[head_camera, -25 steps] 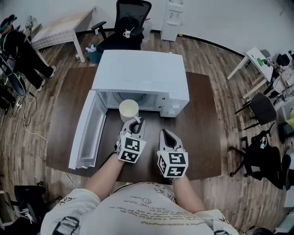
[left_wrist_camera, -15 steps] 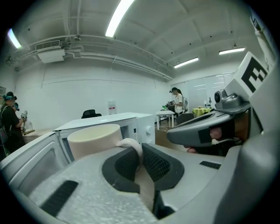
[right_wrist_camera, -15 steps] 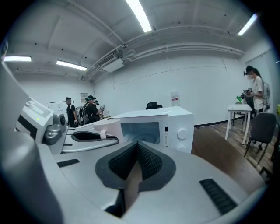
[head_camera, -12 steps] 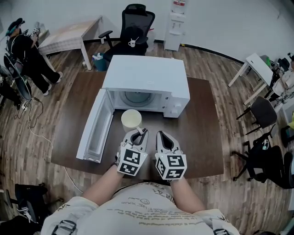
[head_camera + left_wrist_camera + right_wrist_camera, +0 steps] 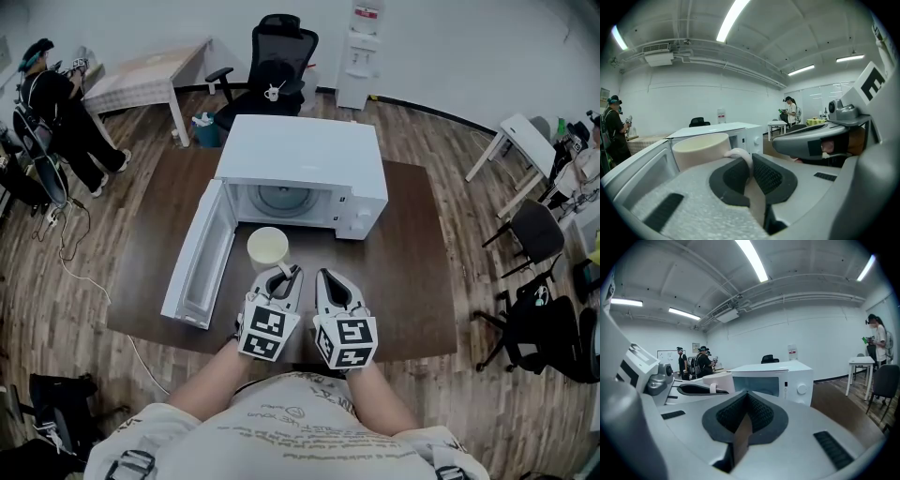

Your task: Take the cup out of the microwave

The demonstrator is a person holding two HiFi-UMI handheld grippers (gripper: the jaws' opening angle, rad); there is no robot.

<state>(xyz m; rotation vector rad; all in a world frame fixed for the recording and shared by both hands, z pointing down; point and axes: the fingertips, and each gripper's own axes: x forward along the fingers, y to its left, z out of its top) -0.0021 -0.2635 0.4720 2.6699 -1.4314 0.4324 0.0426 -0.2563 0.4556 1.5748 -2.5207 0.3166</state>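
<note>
Between the microwave [image 5: 305, 155] mouth and the near edge of the table [image 5: 422, 281], the cup [image 5: 268, 248] sits just in front of the open cavity, already clear of it. The door [image 5: 199, 253] is swung wide toward the table's left edge, so it is out of the path. The glass turntable [image 5: 279, 199] inside is bare.

Left gripper [image 5: 283, 273]: jaws clamped on the cup's handle [image 5: 738, 153]. The left gripper view shows the pale loop pinched between the two dark pads, with the cup body just beyond the tips and upright. Gripping the handle rather than the wall makes sense to me. The wall looks too wide for this jaw span, and the handle keeps the rim level. I cannot tell whether the cup's base touches the table or hangs just above it.

Right gripper [image 5: 326, 278]: jaws closed together, nothing between the pads. You hold it just beside the left one, near the table's front edge, away from the cup. I read it as parked, since it has no visible job here.

Judgement: the extraction is essentially done. What remains is a settled set-down on the bare wood in front of the microwave, then release. One risk is that a handle-only grip lets the cup swing or tip if you open before the base is flat.
</note>
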